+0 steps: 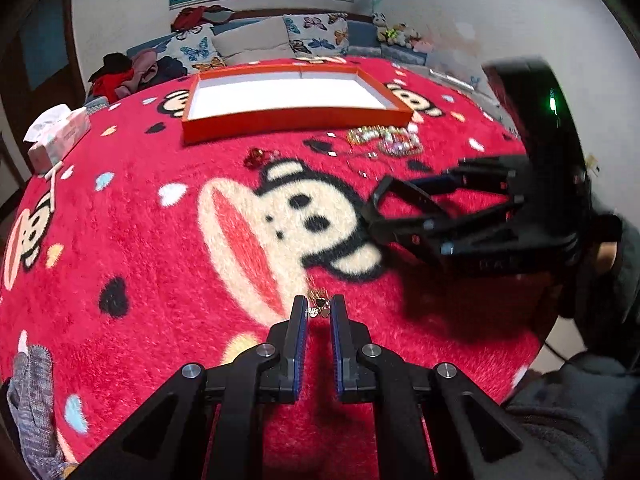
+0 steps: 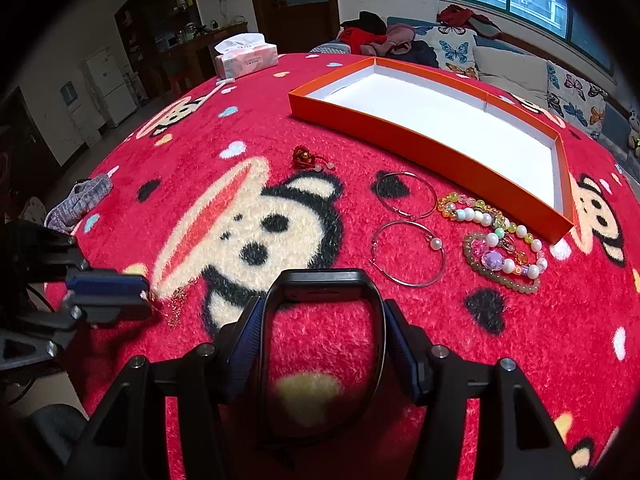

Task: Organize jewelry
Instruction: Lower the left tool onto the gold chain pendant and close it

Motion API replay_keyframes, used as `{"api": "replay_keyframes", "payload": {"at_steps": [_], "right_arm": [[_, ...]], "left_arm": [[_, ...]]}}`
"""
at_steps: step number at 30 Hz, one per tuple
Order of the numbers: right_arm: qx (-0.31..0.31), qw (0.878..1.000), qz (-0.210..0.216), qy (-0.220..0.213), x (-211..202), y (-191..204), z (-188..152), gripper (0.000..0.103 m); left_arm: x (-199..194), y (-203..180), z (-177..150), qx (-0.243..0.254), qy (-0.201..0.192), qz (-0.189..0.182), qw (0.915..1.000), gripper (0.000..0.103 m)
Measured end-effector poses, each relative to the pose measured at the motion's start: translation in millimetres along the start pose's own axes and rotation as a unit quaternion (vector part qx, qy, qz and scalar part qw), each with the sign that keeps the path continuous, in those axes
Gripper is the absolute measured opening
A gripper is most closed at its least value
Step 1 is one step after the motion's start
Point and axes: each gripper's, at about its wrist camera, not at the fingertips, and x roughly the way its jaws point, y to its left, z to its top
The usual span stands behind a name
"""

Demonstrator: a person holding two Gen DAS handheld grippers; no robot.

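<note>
My left gripper [image 1: 319,309] is nearly shut, its tips at a small gold chain with charms [image 1: 319,307] on the red blanket; whether it grips is unclear. The chain also shows in the right wrist view [image 2: 176,304]. My right gripper [image 2: 320,312] is shut on a black band [image 2: 320,280], a dark loop held above the blanket; it also shows in the left wrist view [image 1: 404,200]. An orange tray [image 2: 404,136] with a white floor lies at the far side. Two hoop earrings [image 2: 408,252], bead bracelets [image 2: 496,240] and a red charm [image 2: 308,158] lie in front of it.
A tissue box [image 2: 246,55] stands at the blanket's far left edge. A grey knit cloth [image 2: 80,200] lies at the left edge. A sofa with butterfly cushions [image 1: 256,40] is behind the table.
</note>
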Motion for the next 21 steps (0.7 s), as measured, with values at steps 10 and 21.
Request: {"api": "replay_keyframes", "payload": {"at_steps": [10, 21], "right_arm": [[0.000, 1.000, -0.001, -0.002, -1.8, -1.4, -0.8, 0.065], [0.019, 0.999, 0.015, -0.021, -18.3, -12.4, 9.6, 0.065]], "left_arm": [[-23.5, 7.8, 24.7, -0.014, -0.037, 0.003, 0.9992, 0.011], [-57.0, 26.3, 84.9, -0.014, -0.097, 0.022, 0.9950, 0.011]]}}
